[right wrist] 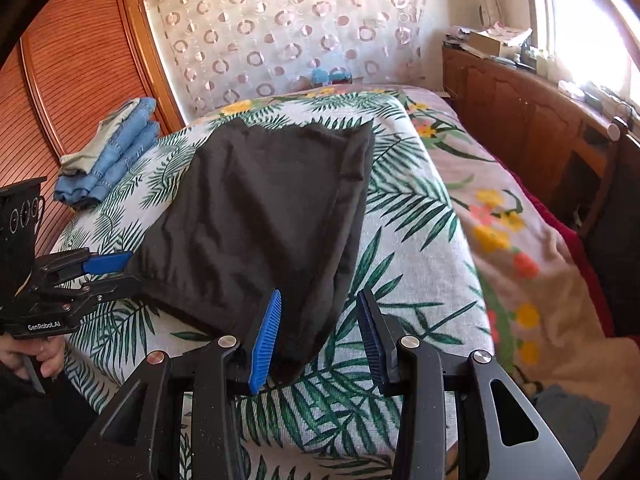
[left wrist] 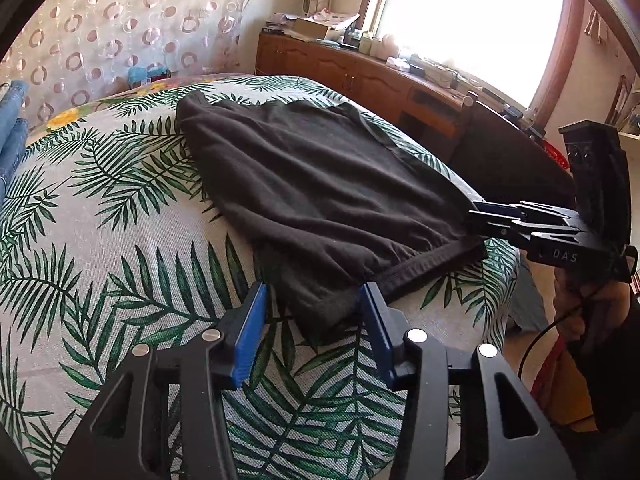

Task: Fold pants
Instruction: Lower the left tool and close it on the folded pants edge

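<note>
The black pants (left wrist: 320, 184) lie folded on the bed (left wrist: 120, 240). The left tool (left wrist: 312, 328) reads "DAS", the right tool (right wrist: 318, 336) "GenRobot.AI". Both stand apart around a near corner, not clamping it.

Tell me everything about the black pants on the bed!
The black pants look soft, like fleece, and lie flat and folded on the leafy sheet. A stitched band runs along the near edge. The left tool has one near corner between its blue pads; the right tool has the other. Neither pair visibly pinches the cloth.
</note>
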`<state>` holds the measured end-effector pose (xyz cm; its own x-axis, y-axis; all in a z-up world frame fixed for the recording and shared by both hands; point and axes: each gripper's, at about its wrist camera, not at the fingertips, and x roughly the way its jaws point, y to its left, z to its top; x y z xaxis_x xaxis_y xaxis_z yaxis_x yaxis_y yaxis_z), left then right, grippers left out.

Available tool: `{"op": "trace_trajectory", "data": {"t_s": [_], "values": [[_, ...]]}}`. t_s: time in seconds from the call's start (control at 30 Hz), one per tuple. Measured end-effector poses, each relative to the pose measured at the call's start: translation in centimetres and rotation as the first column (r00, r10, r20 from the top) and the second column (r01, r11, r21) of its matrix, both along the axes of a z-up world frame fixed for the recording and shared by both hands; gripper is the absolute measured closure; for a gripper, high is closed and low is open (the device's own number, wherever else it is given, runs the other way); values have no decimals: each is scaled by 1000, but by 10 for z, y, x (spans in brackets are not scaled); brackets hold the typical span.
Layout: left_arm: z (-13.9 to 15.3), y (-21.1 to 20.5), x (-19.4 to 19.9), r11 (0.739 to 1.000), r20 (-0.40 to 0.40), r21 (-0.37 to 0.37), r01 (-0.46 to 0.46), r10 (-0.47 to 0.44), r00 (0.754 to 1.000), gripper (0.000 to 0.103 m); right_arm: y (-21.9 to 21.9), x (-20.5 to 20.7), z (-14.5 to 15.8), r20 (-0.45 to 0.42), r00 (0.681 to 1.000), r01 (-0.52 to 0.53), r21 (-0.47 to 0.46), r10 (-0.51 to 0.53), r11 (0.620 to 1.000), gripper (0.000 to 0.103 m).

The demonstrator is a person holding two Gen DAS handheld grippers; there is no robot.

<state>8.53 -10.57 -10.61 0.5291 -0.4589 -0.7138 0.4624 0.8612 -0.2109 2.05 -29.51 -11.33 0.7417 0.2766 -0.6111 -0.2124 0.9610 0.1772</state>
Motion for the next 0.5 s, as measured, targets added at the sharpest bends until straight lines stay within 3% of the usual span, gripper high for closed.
{"op": "trace_trajectory", "data": {"t_s": [0.23,0.37,0.5], "values": [[4,-1,-7,1000,22,-16,18,-18,1000,87,-1,2,1,-4,1000,-6,9,6,1000,62],[21,8,-14,999,65,-49,1,2,998,87,-1,-1,3,3,1000,-7,4,7,1000,62],[16,10,-15,999,41,-36,3,-2,999,87,2,-6,3,3,1000,-14,-4,14,1000,62]]}}
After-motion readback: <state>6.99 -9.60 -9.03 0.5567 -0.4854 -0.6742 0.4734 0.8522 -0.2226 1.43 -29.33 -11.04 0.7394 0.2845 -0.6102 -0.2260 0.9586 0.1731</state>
